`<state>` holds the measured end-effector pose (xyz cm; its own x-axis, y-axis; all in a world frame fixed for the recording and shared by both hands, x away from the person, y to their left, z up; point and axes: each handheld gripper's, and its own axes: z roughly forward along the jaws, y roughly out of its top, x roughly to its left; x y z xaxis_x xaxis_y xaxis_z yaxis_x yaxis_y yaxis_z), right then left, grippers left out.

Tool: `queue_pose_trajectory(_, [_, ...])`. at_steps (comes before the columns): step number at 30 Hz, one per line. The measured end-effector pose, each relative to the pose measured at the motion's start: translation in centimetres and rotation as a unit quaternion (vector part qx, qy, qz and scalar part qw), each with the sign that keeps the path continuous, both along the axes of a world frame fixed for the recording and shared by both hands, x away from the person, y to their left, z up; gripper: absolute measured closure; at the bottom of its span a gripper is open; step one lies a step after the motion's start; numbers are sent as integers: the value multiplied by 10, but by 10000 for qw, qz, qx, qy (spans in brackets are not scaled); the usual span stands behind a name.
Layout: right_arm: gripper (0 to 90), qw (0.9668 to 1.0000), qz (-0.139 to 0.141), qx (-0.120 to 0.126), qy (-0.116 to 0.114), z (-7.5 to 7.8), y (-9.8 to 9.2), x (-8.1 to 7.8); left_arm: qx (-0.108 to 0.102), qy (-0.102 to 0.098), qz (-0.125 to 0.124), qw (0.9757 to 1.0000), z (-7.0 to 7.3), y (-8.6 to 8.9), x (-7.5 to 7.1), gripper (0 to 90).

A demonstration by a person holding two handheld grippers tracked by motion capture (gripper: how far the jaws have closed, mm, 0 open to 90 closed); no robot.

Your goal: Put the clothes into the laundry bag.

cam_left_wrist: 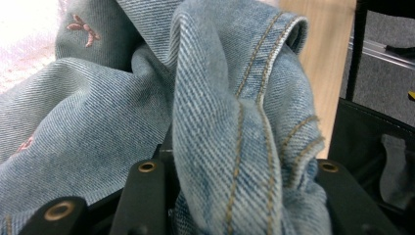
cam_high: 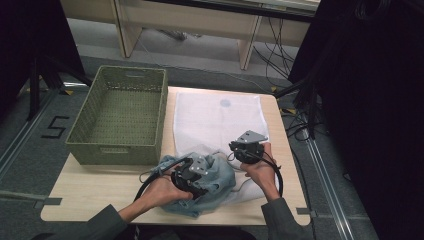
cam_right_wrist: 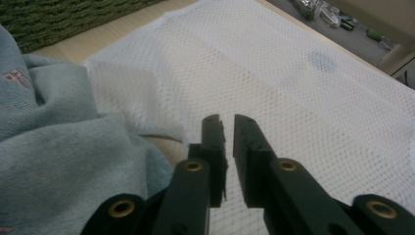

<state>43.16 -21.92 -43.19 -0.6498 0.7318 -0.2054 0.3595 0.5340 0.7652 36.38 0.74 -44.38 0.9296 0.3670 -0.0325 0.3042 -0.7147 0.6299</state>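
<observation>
Two claws work at the light wooden surface (cam_high: 100,185): the left claw (cam_left_wrist: 235,196) pinches a seamed fold of the crumpled light-blue denim garment (cam_high: 212,182), while the right claw (cam_right_wrist: 229,134), jaws slightly parted and empty, hovers over the white mesh laundry bag (cam_right_wrist: 303,98) just beside that garment.

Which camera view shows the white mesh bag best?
The high view: the white mesh bag lies flat, nearly whole, beside the green basket. The right gripper view shows its netting close up; the left gripper view shows one pale corner.
</observation>
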Motion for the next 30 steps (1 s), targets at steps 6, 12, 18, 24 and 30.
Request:
queue_pose_trajectory(6, [677,9992,-168,-13,370,-10,3,2,17,-19,-29,10000,0,-1,-1,584])
queue_pose_trajectory(12, [670,9969,-102,-294,716,-29,9,6,-153,34,125,9998,-3,-4,-2,584])
queue_pose_trajectory(18, [900,9969,-1,-542,573,-34,16,10,-226,26,182,9996,-4,-8,0,585])
queue_pose_trajectory(24, [900,9994,251,-238,-22,5,25,-2,-124,-18,144,9998,0,-12,7,585])
queue_pose_trajectory(30, [900,9974,651,-234,-188,27,43,-21,-168,-95,458,9988,-4,-19,21,562])
